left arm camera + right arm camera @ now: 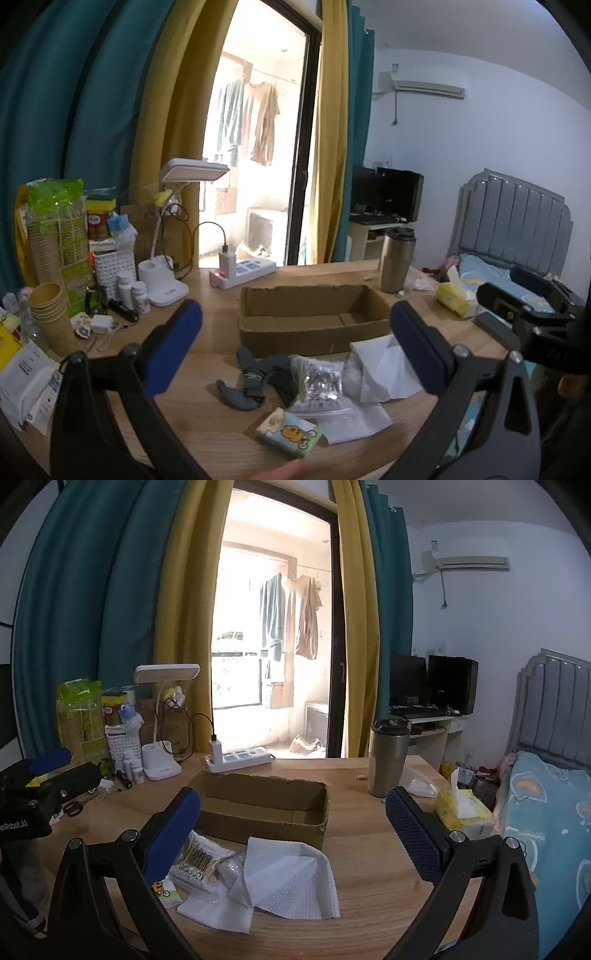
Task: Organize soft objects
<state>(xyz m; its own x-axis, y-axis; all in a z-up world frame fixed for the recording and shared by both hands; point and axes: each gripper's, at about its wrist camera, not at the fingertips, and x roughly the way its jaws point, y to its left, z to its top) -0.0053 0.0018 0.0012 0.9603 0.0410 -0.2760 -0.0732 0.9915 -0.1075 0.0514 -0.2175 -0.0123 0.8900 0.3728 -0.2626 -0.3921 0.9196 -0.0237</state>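
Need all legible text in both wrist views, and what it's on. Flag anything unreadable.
"nRobot.AI" (start cut off): on the left gripper's black body, right wrist view.
"1000S" or similar, seen sideways, uncertain: on the cotton swab pack.
Green paper-cup sleeve: print too blurred.
Jar label: too small.
Cartoon tissue pack: picture only, no readable words.
White leaflet at left edge: text too small.
Lamp base: small mark, unreadable.

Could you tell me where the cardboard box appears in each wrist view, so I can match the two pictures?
Left wrist view: the cardboard box sits at centre, just beyond the socks and tissue pack.
Right wrist view: the cardboard box sits left of centre, behind the white cloth.
Shared landmark: the steel tumbler, right of the box.
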